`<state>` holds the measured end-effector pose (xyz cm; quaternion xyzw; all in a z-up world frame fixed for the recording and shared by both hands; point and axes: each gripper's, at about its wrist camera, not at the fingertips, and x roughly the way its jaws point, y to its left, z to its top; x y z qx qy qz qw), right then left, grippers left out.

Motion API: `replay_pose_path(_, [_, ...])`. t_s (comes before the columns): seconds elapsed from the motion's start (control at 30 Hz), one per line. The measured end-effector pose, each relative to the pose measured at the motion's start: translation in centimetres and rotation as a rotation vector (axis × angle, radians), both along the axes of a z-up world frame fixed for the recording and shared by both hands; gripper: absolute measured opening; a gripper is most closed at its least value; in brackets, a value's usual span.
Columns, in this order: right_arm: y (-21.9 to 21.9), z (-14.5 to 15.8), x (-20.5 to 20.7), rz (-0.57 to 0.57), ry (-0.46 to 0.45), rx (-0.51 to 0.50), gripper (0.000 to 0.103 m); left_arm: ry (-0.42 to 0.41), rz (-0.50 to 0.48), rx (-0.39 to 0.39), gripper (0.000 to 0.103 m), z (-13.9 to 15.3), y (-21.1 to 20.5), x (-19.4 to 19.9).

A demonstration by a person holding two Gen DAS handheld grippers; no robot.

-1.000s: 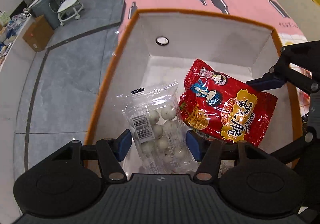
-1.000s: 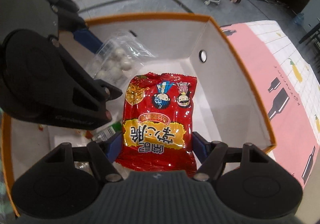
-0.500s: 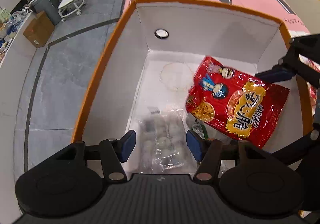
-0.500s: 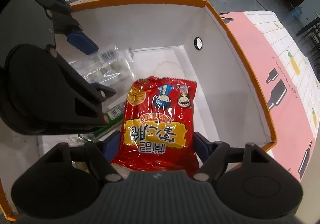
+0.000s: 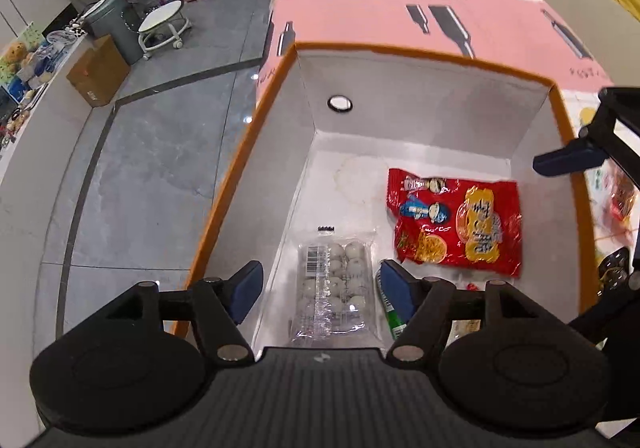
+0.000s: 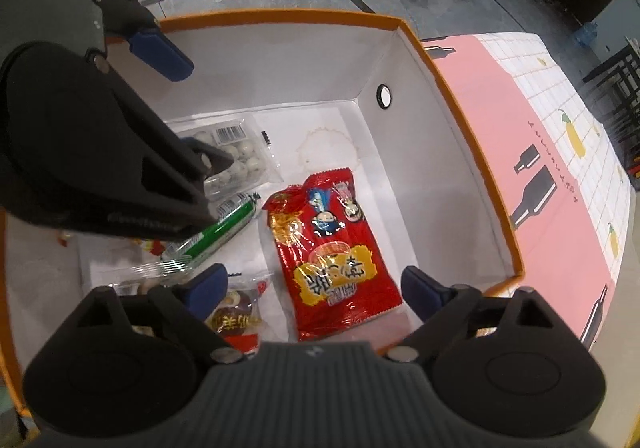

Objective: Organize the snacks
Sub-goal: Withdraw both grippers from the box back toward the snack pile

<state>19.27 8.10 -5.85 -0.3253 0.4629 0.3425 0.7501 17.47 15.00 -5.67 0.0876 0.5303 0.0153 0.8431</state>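
The red snack packet [image 6: 334, 260] is glossy and crinkled, with cartoon figures at one end and a yellow panel of lettering at the other. It lies flat on the white floor of the orange-rimmed box [image 6: 472, 136], toward the box's right wall. Beside it a clear bag of pale round balls [image 5: 332, 284] with a barcode label lies flat near the left wall, and a green tube [image 6: 218, 230] rests between them. A small brown-and-red wrapped snack [image 6: 236, 318] sits at the near end.

The left gripper [image 5: 320, 286] hangs above the clear bag, jaws spread wide, touching nothing. The right gripper [image 6: 314, 290] is likewise wide open above the red packet, its blue pads clear of the wrapper on both sides.
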Motion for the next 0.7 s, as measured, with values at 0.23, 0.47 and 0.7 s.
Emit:
replay_pose_path(0.23, [-3.0,3.6,-0.5,-0.079,-0.033,0.119,0.094,-0.058,0.003,-0.007,0.079,2.0,-1.0,-1.3])
replay_pose_path(0.47, [-8.6,7.6,-2.3,-0.215,-0.116,0.306,0.095,-0.185,-0.018,-0.068,0.079,5.5,-3.6,-3.5])
replay_pose_path(0.7, [-14.2,8.5,-4.8,-0.382,-0.216,0.357,0.095,-0.294,-0.053,-0.09,0.079,8.0,-7.1,-5.6])
